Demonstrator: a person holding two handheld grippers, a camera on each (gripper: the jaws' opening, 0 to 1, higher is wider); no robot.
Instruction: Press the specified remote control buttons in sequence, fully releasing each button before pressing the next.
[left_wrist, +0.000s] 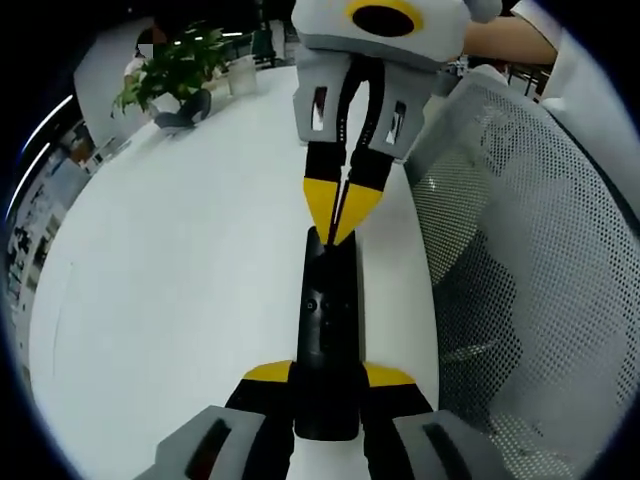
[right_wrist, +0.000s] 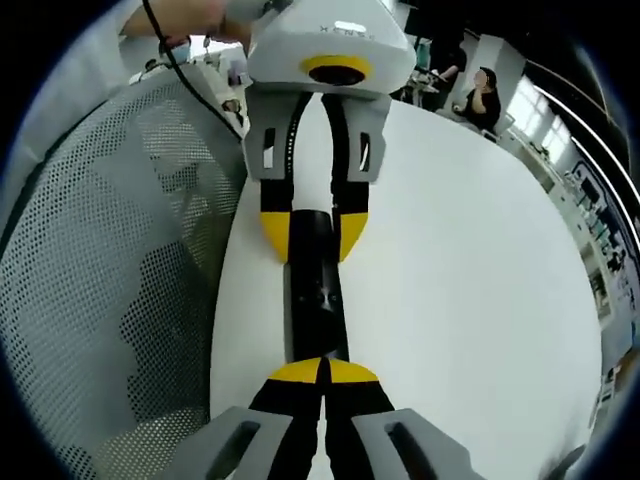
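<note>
The remote control (left_wrist: 328, 340) lies lengthwise on the white table (left_wrist: 180, 300), running straight out ahead of the left gripper (left_wrist: 328, 385), whose yellow-tipped jaws stand apart to the remote's width and clamp its near end from both sides. At the far end of the remote, the right gripper (left_wrist: 340, 215) comes in from opposite with its jaws drawn together into a single point, the tip resting on or just above the remote's top face; whether it is actually pressing down cannot be told. In the right gripper view the same layout shows reversed: the right gripper (right_wrist: 322, 372) has its tips closed together over the near end of the remote control (right_wrist: 315, 290), and the left gripper (right_wrist: 312, 235) straddles the far end. The remote looks like a rigid, light plastic bar with a smooth, likely slippery shell, so it would probably skate on the table if poked unsupported; gripping it across its narrow sides near one end, as the left jaws do, seems the sound hold, leaving the button face open. Its small buttons (left_wrist: 313, 304) call for a light, vertical touch. A mesh chair back (left_wrist: 520, 250) stands just beside the table edge, to the right of the left gripper.
</note>
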